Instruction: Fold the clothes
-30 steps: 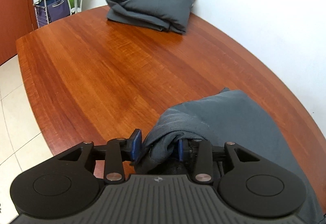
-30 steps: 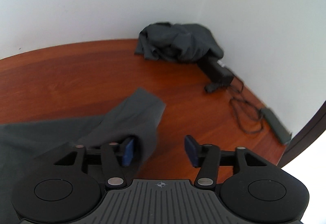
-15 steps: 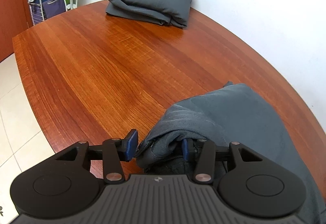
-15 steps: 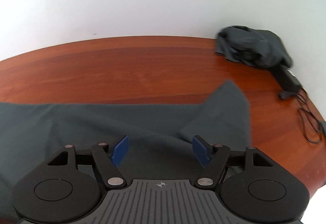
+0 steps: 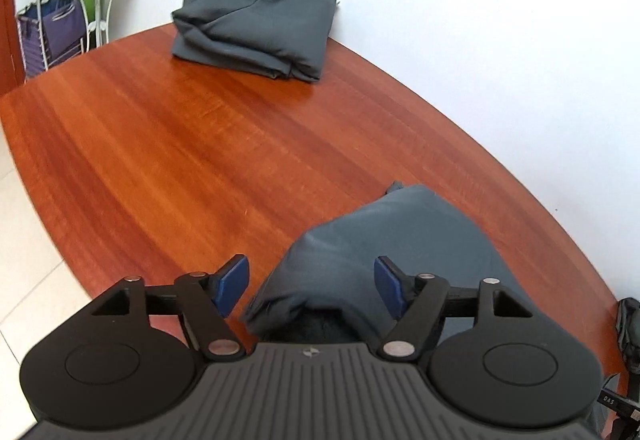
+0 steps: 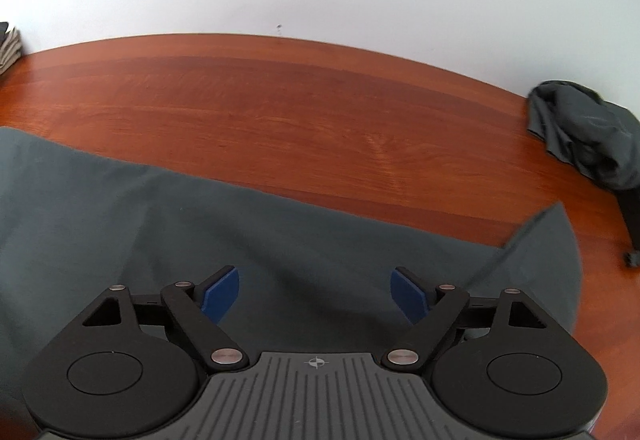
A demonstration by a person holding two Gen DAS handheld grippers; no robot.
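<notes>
A dark grey garment lies on the wooden table; its bunched end sits between the jaws of my left gripper. Those jaws are opening, and the blue pads stand clear of the cloth. In the right wrist view the same garment spreads flat across the table, one corner sticking out at the right. My right gripper hovers over the cloth with its jaws opening and nothing pinched between them.
A folded grey pile rests at the far table edge by the white wall. A crumpled grey garment lies at the right, beside a black device. A trolley and wire stand are on the floor beyond the table.
My left gripper let go of the bunched cloth end, spread its jaws and rose a little. My right gripper released the cloth corner, widened and swung left over the flat garment.
</notes>
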